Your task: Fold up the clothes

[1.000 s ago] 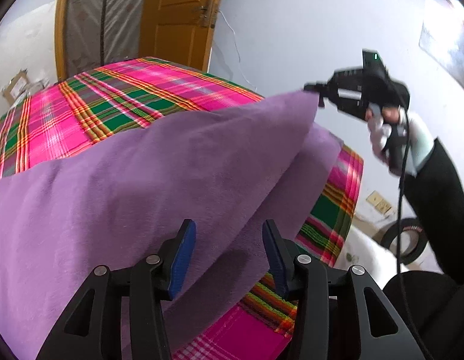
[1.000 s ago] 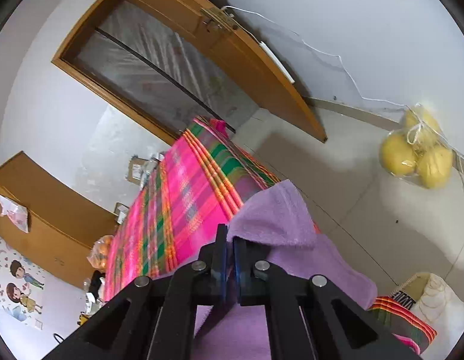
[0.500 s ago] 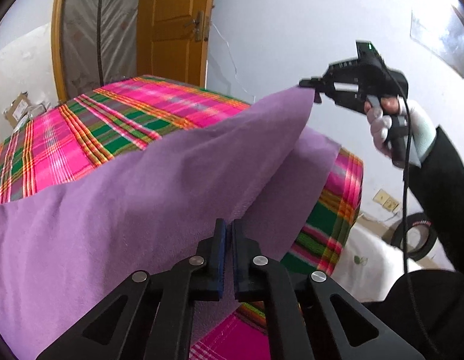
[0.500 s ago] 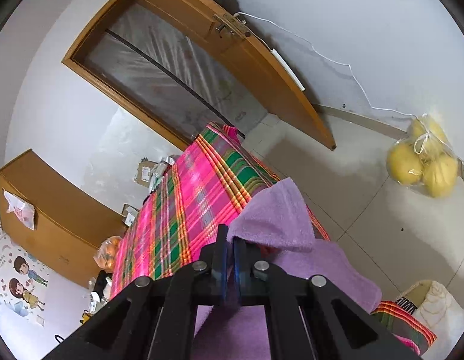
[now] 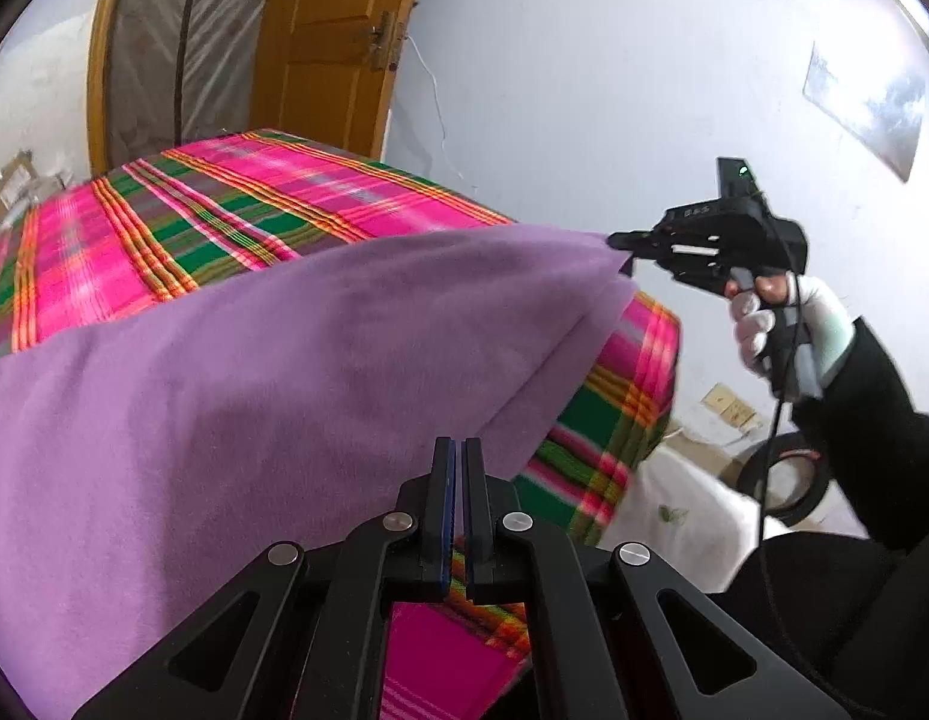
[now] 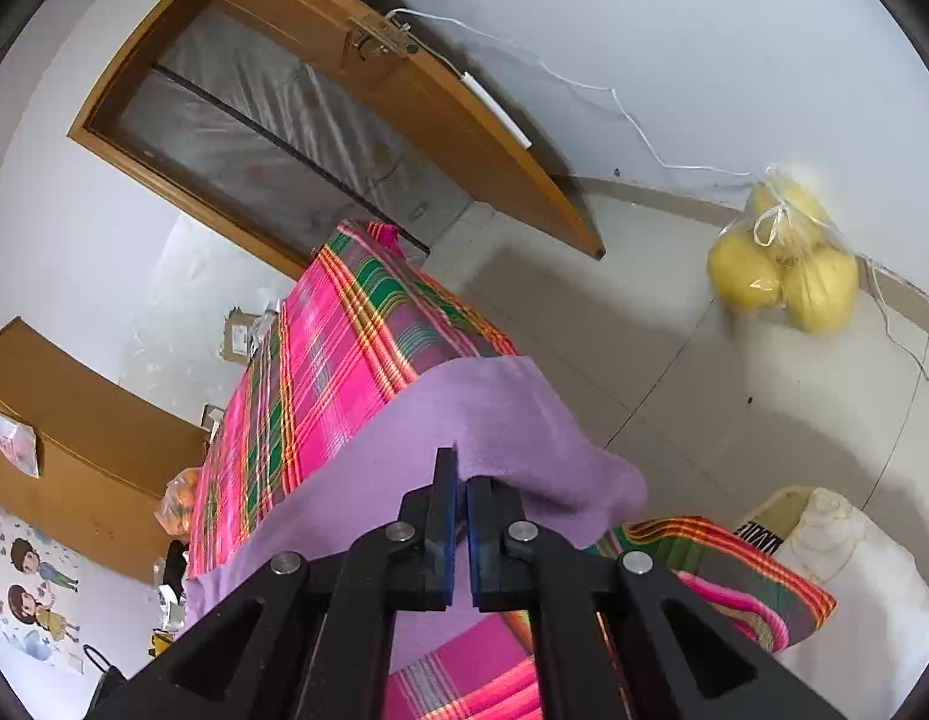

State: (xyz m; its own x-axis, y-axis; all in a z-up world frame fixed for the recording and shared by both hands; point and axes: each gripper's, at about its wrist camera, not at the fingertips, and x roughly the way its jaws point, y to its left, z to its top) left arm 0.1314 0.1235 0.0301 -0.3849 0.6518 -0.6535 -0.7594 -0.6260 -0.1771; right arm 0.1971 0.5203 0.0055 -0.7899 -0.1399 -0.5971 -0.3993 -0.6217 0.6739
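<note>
A purple garment is held up in the air over a table with a pink and green plaid cloth. My left gripper is shut on its near edge. Across from it, my right gripper pinches the far corner, held by a gloved hand. In the right wrist view the right gripper is shut on the purple garment, which drapes over and past the fingers. The cloth hangs stretched between the two grippers.
The plaid cloth covers the table. A wooden door stands behind it. A bag of yellow fruit hangs by the wall. A tape roll and a white bag lie on the floor. A wooden cabinet stands at left.
My left gripper closed on the purple garment's edge, having been open a second ago. Both grippers then carried the cloth further over the table.
</note>
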